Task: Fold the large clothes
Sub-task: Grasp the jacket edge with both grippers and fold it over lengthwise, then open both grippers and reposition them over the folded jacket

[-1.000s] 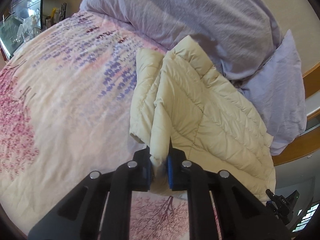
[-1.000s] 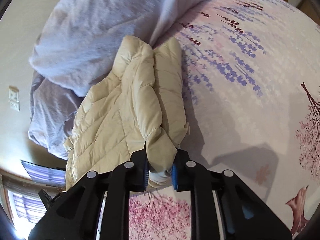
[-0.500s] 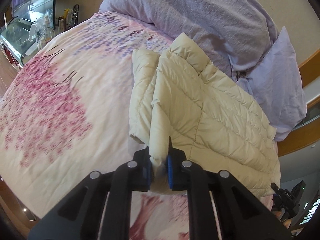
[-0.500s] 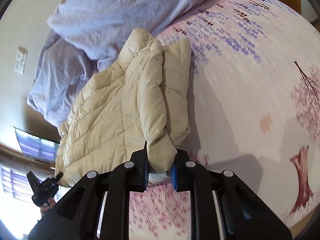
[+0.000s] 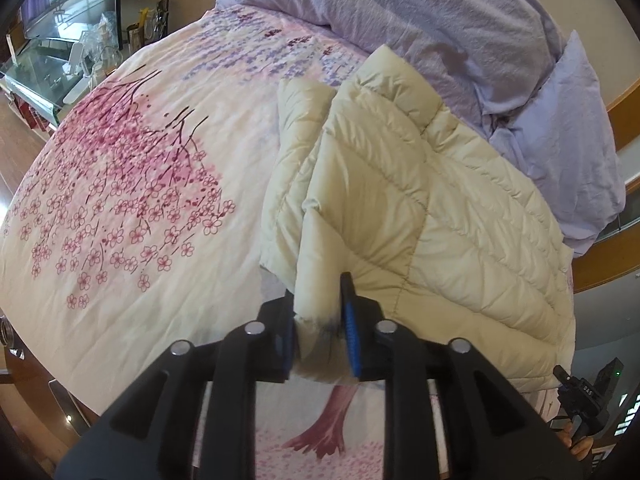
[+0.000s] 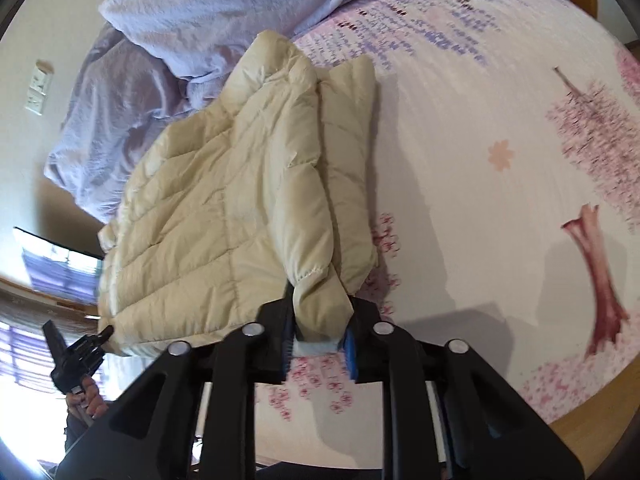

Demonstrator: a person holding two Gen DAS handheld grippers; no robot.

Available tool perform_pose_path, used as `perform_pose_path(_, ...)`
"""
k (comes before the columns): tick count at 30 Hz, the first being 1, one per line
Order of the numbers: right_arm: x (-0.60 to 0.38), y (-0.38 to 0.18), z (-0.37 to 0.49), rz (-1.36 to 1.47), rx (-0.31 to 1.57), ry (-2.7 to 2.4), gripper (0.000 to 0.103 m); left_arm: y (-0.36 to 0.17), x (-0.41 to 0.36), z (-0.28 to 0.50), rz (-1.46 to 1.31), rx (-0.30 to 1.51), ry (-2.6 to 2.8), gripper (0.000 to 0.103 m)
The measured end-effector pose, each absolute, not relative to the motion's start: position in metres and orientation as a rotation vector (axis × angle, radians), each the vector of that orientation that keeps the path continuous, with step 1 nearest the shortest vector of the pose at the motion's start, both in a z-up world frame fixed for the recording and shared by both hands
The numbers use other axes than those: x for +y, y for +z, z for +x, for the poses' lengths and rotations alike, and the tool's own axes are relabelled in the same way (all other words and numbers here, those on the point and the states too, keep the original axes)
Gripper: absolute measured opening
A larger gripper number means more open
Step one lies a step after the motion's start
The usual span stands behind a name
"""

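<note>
Cream quilted puffer jacket [image 5: 420, 200], folded lengthwise, lying on the bedspread printed with pink blossom trees [image 5: 132, 200], its collar end against the rumpled lavender duvet [image 5: 420, 12]. Left gripper [image 5: 318, 334] and right gripper [image 6: 318, 338] each have a corner of the jacket's near edge between the blue pads — both sets of jaws are opening, fabric still touching the pads.

A cream quilted jacket [image 5: 420, 200] lies on a white bedspread [image 5: 160, 200] printed with pink blossom trees and purple sprigs. The rumpled duvet [image 5: 400, 8] looks pale lilac.
</note>
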State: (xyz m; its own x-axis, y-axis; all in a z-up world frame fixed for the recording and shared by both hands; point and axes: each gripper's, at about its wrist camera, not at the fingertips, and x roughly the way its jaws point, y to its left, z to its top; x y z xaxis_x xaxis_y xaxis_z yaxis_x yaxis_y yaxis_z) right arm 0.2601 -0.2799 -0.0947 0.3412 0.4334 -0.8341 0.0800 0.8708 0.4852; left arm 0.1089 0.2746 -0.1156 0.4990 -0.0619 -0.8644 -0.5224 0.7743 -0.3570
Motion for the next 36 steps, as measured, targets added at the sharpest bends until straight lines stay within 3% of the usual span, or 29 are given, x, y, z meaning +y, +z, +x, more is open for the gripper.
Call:
perform_pose_path(3, -0.282, -0.084, 0.265, 0.403, 1.185, 0.155, 0.055, -0.117, 0.275, 0.110, -0.639, 1.035, 0.328, 0.040)
perform_pose_path(5, -0.285, -0.077, 0.269, 0.361, 1.150, 0.097, 0.060, -0.118, 0.277, 0.110, -0.632, 1.040, 0.351, 0.056)
perform_pose_path(10, -0.275, -0.056, 0.288, 0.264, 1.092, 0.040, 0.062, -0.115, 0.286, 0.112, -0.629, 1.038, 0.393, 0.074)
perform_pose_path(13, -0.255, -0.045, 0.297, 0.232, 1.055, 0.084, 0.071, -0.112, 0.291, 0.116, -0.633, 1.028, 0.396, 0.082)
perform_pose_path(24, -0.151, -0.039, 0.304, 0.051, 1.005, 0.289, 0.076, -0.105, 0.296, 0.144, -0.571, 1.030, 0.406, 0.089)
perform_pose_path(36, -0.122, -0.066, 0.303, -0.004, 1.023, 0.286, 0.076, -0.113, 0.311, 0.163, -0.586, 1.040, 0.393, 0.091)
